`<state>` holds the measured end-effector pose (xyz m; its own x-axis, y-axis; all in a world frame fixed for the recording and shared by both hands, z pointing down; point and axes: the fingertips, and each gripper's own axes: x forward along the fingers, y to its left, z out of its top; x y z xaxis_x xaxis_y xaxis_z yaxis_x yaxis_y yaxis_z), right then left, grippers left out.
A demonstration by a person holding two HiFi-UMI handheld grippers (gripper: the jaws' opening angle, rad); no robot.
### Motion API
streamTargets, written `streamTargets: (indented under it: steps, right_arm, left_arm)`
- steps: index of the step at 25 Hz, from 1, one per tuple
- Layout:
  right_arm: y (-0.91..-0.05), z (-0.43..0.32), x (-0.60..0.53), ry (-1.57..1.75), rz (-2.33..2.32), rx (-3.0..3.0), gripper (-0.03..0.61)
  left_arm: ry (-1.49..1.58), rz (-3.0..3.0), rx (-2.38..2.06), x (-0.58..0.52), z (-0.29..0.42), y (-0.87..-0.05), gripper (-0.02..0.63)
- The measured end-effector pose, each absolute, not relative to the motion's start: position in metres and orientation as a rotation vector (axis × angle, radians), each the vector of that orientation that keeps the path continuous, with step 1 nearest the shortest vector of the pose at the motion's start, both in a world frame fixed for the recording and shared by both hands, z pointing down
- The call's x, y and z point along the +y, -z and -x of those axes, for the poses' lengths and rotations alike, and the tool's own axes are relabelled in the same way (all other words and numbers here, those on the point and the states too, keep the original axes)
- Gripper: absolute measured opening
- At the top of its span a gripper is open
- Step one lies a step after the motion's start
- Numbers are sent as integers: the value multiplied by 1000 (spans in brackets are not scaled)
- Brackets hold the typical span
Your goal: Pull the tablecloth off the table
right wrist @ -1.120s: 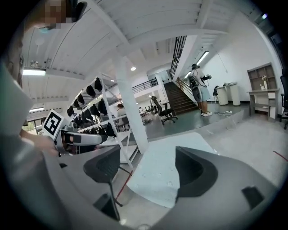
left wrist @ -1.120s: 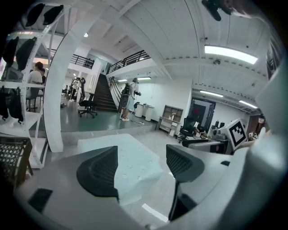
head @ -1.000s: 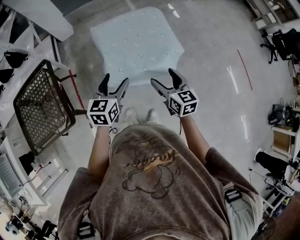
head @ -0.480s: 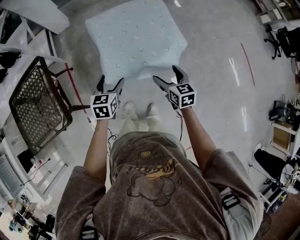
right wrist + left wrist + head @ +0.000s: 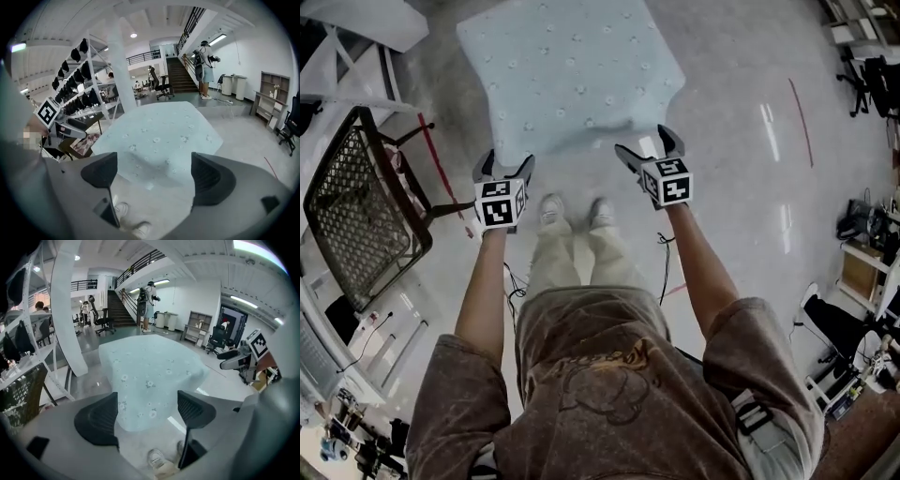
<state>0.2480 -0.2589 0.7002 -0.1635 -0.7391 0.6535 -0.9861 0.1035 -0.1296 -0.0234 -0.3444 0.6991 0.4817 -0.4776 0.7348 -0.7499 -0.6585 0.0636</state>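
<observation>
A pale blue tablecloth (image 5: 567,70) with small flower prints covers a square table in front of me and hangs down its near side. My left gripper (image 5: 503,167) hovers just short of the cloth's near left corner (image 5: 140,413), jaws wide apart with nothing between them. My right gripper (image 5: 649,150) stands at the near right corner (image 5: 154,164), also open and empty. Both pairs of jaws have just been opening. Neither gripper touches the cloth. My shoes (image 5: 572,211) stand on the floor below the near hem.
A black mesh folding chair (image 5: 361,220) leans at the left beside white shelving (image 5: 328,56). A red line (image 5: 800,108) marks the glossy floor at the right. Office chairs and boxes (image 5: 862,253) crowd the right edge. A person (image 5: 147,303) stands near a staircase far behind.
Both grippers have sunk and moved forward toward the cloth's near hem, with their jaws wider apart. The table now sits closer and higher in the head view.
</observation>
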Motion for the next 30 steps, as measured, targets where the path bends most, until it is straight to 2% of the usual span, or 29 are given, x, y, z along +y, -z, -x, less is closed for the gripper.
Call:
streamTargets:
  steps: [14, 30]
  right_arm:
    - [-781, -299, -284, -740, -1588, -1793, 499]
    - [-807, -311, -289, -698, -1563, -1694, 476]
  left_arm:
    - [-1202, -2264, -1038, -364, 36, -782, 391]
    - [-1189, -2209, -1000, -368, 29, -800, 391]
